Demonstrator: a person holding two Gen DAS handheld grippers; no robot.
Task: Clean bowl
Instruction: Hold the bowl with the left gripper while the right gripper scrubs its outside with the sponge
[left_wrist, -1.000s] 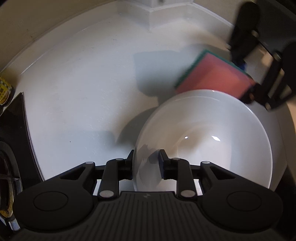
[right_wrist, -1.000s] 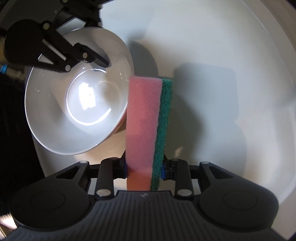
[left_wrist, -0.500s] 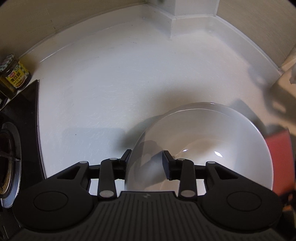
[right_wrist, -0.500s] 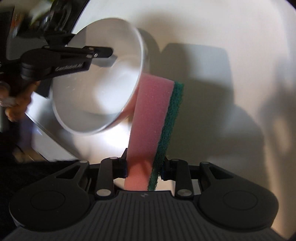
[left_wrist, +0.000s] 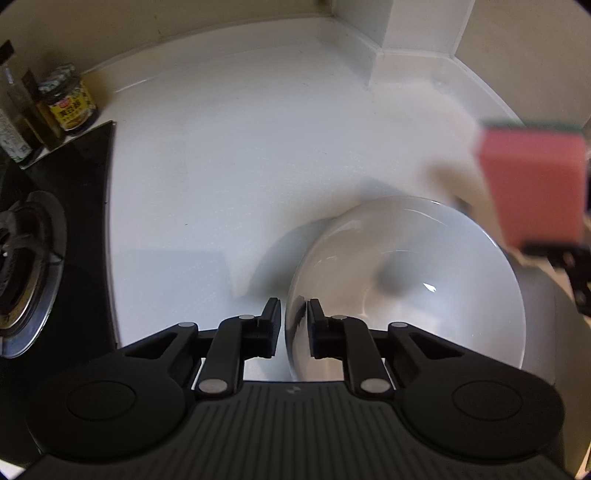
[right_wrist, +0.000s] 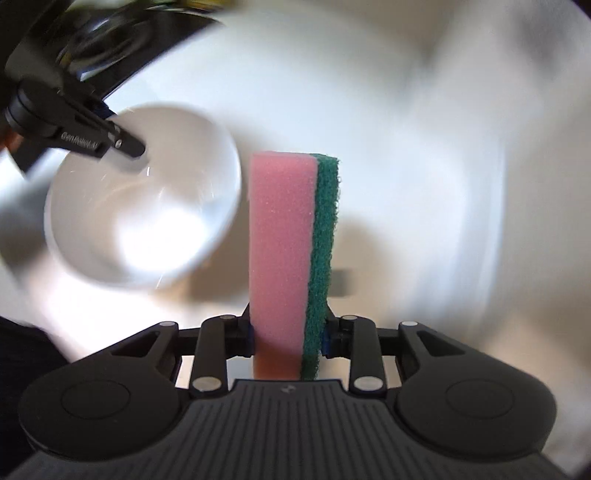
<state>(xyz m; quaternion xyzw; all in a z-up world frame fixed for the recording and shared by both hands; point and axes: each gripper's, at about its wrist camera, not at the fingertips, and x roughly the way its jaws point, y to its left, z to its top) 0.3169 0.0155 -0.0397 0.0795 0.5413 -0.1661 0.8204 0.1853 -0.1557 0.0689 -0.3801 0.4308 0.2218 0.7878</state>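
A white bowl (left_wrist: 413, 295) is held by its rim in my left gripper (left_wrist: 293, 321), which is shut on it above the white counter. The bowl also shows in the right wrist view (right_wrist: 144, 199), with the left gripper (right_wrist: 125, 146) clamped on its far rim. My right gripper (right_wrist: 288, 332) is shut on a pink sponge with a green scouring side (right_wrist: 291, 251), held upright and to the right of the bowl, not touching it. The sponge shows blurred at the right edge of the left wrist view (left_wrist: 535, 184).
A white counter (left_wrist: 240, 166) runs to a raised back edge and a corner pillar (left_wrist: 417, 33). A black gas hob with a burner (left_wrist: 26, 266) is at the left. A sauce jar (left_wrist: 68, 99) and bottles (left_wrist: 14, 122) stand at the back left.
The sponge has pulled away from the bowl's side and now stands apart to its right. The bowl has shifted and tilted in the left gripper. The right view is motion-blurred.
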